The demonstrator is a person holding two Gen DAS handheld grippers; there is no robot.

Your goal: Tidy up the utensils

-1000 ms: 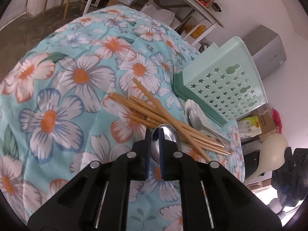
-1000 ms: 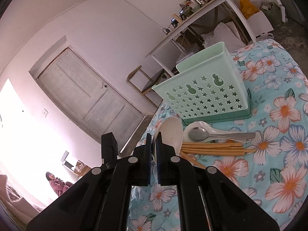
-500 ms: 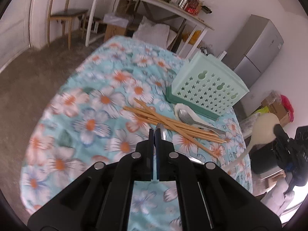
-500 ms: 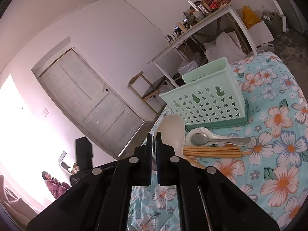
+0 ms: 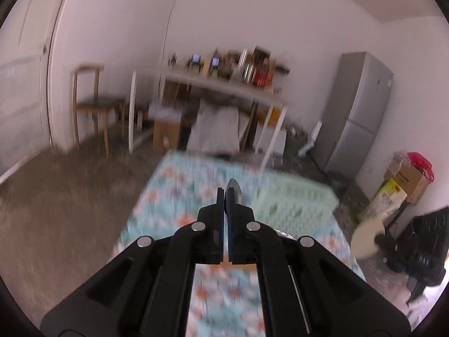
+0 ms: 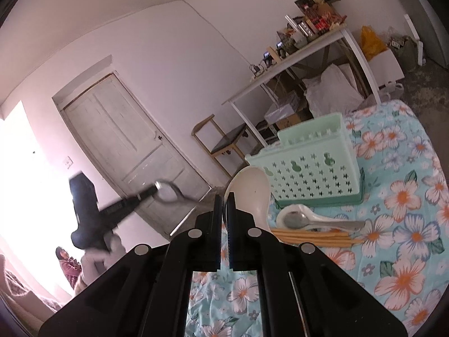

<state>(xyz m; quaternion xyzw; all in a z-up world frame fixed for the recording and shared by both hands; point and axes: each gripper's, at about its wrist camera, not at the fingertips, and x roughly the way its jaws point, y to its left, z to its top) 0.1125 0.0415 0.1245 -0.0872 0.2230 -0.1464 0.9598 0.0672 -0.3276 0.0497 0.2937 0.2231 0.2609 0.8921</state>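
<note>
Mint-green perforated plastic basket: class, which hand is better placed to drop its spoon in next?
Probably the right. Its tongs hold the cream plastic spoon just beside the basket; the left tongs, gripping the metal spoon, appear farther off.

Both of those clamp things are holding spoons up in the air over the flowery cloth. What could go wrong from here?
The left hand-held gripper pinches the metal spoon by a thin edge, and its view is blurred; the spoon could twist or slip out.

The right hand-held gripper holds the big white spoon near the mint basket; its wide bowl might catch the rim and tip the basket.

The chopsticks lie loose below and could get knocked off.
</note>
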